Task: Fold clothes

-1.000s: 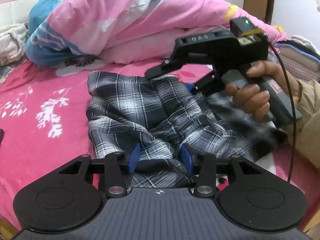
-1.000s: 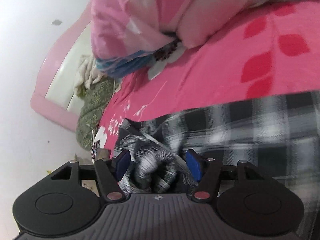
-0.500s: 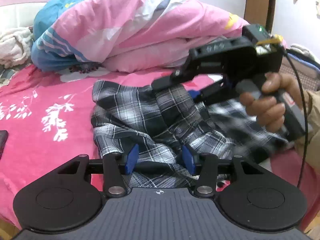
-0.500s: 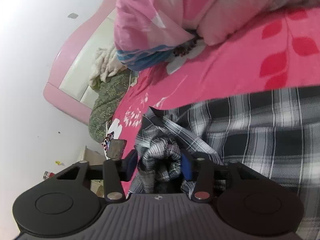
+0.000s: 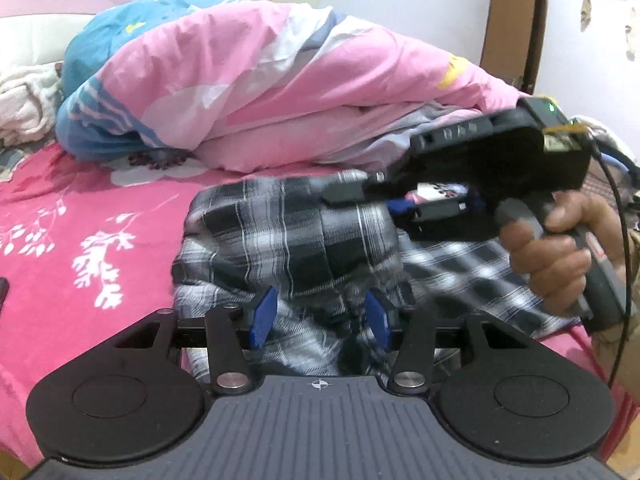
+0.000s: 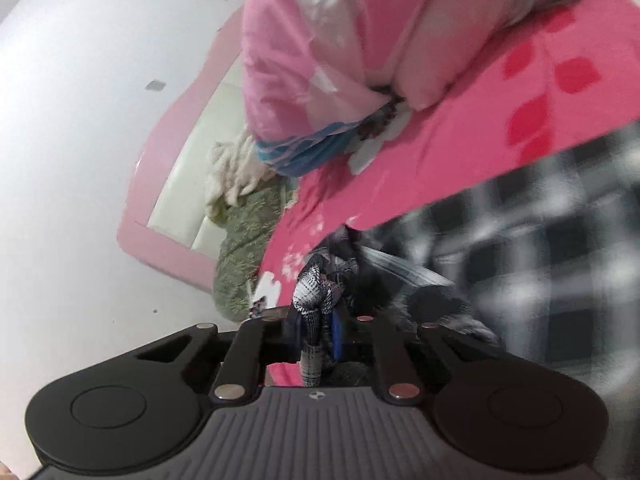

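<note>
I can't read the raised letters on the top of my right tool — too blurred. On the left lies bare pink bedsheet (image 5: 80,216), open room out to the near bed edge. My left gripper (image 5: 319,317) stands half apart around a bunch of the plaid shirt (image 5: 296,232), which lies mid-bed. My right gripper (image 6: 318,330) is closing — its blue pads already pinch a shirt fold. Behind, the heaped quilt (image 5: 248,92) walls off the far side.

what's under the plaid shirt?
The pink bedsheet shows all round the plaid shirt, so it lies on the bed. Anything beneath its bunched folds is covered. The right gripper is closing on a bunch of it.
</note>
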The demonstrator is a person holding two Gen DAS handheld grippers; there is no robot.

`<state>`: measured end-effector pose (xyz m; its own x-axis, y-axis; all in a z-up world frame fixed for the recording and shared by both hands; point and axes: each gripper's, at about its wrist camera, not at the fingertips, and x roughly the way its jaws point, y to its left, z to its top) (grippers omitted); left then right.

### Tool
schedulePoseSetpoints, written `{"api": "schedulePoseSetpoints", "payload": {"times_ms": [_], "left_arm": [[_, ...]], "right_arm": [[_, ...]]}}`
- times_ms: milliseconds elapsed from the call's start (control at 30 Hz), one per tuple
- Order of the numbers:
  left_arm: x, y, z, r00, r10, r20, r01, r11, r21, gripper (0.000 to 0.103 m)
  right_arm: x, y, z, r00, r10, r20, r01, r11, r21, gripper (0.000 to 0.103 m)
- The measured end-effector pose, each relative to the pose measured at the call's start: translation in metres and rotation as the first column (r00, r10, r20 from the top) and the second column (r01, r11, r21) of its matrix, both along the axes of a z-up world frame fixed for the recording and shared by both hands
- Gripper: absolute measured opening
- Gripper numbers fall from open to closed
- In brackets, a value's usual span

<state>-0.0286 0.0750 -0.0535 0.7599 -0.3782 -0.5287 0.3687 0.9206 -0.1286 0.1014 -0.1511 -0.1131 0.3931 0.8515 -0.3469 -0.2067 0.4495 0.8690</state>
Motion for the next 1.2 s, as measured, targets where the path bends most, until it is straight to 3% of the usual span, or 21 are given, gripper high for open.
{"api": "schedulePoseSetpoints", "payload": {"times_ms": [133,233,367,500,567,767,833,933,1067,1200], "left_arm": [[0.008,-0.007,0.0,1.0,-0.006,-0.012,0.006,1.0,-0.004,0.049],[0.015,-0.009,0.002,1.0,0.007,-0.017,-0.007,1.0,-0.01,0.049],[0.021,-0.007,0.002,1.0,0.014,-0.028,-0.014,1.0,-0.018,0.049],[0.023,-0.008,-0.001,0.999,0.031,-0.038,-0.031,1.0,0.001,0.049],[0.023,-0.007,0.001,0.999,0.036,-0.034,-0.036,0.999,0.0,0.049],[0.034,-0.018,-0.016,0.993,0.041,-0.109,-0.029,0.993,0.111,0.049],[0.033,-0.021,-0.026,0.987,0.034,-0.155,-0.011,0.989,0.149,0.048],[0.02,-0.026,-0.03,0.989,0.003,-0.146,0.028,0.978,0.206,0.048],[0.01,-0.023,-0.032,0.987,-0.033,-0.155,0.068,0.972,0.227,0.048],[0.003,-0.017,-0.024,0.991,-0.033,-0.133,0.061,0.977,0.206,0.048]], "right_arm": [[0.006,-0.02,-0.021,0.993,-0.068,-0.097,0.069,0.998,0.01,0.014],[0.001,-0.022,-0.022,0.994,-0.033,-0.104,0.038,0.998,0.048,0.014],[-0.01,-0.017,-0.016,0.998,0.013,-0.058,-0.012,1.0,0.019,0.014],[-0.009,-0.025,-0.024,0.998,-0.057,-0.027,0.053,0.991,-0.126,0.014],[-0.011,-0.028,-0.024,0.998,-0.061,-0.01,0.059,0.989,-0.135,0.014],[-0.012,-0.017,-0.018,0.996,-0.033,0.085,0.053,0.971,-0.233,0.014],[-0.013,-0.014,-0.019,0.995,-0.017,0.103,0.043,0.966,-0.254,0.014],[-0.021,-0.01,-0.013,0.987,0.032,0.16,0.017,0.956,-0.294,0.014],[-0.038,-0.005,0.001,0.948,0.152,0.279,-0.046,0.935,-0.353,0.014],[-0.038,-0.001,-0.008,0.953,0.164,0.257,-0.041,0.904,-0.426,0.014]]}}
